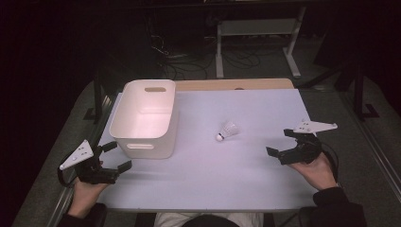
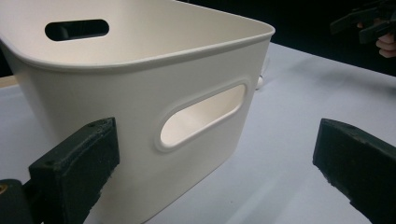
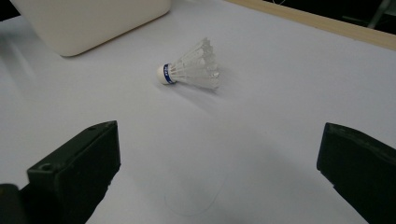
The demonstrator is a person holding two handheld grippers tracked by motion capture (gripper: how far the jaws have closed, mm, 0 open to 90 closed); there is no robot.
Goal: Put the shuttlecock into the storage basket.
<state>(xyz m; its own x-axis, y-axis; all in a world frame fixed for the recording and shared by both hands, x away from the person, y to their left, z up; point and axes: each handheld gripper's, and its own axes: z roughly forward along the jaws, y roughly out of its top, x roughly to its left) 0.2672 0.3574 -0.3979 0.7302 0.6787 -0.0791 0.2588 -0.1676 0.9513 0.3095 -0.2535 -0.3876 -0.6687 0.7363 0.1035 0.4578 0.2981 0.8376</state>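
Lying on its side in the open middle of the worktop (image 1: pixel 246 170), the shuttlecock (image 1: pixel 228 130) points its cork cap toward me and to my left, with its feather skirt fanned away; in my right gripper view it sits ahead and slightly left of centre (image 3: pixel 191 70), touching nothing. My right gripper (image 1: pixel 289 144) is near it but apart, its fingers (image 3: pixel 74 172) spread wide with nothing between them, so the reach has yet to begin. Past the shuttlecock, to its left, stands the white bin (image 1: pixel 146 118), upright with cut-out handles in its end walls; I judge that is where the shuttlecock belongs. My left gripper (image 1: pixel 116 158) waits just beside the bin's near end, fingers (image 2: pixel 77 172) also wide apart and empty, looking at the handle slot (image 2: pixel 203 116).

What worries me is the skirt: if I close across the feathers they may crush or bend. Pinching the rounded cork instead could squirt it out sideways, since it is small and smooth. Coming in too low could nudge the light shuttlecock into rolling across the smooth worktop before I close.
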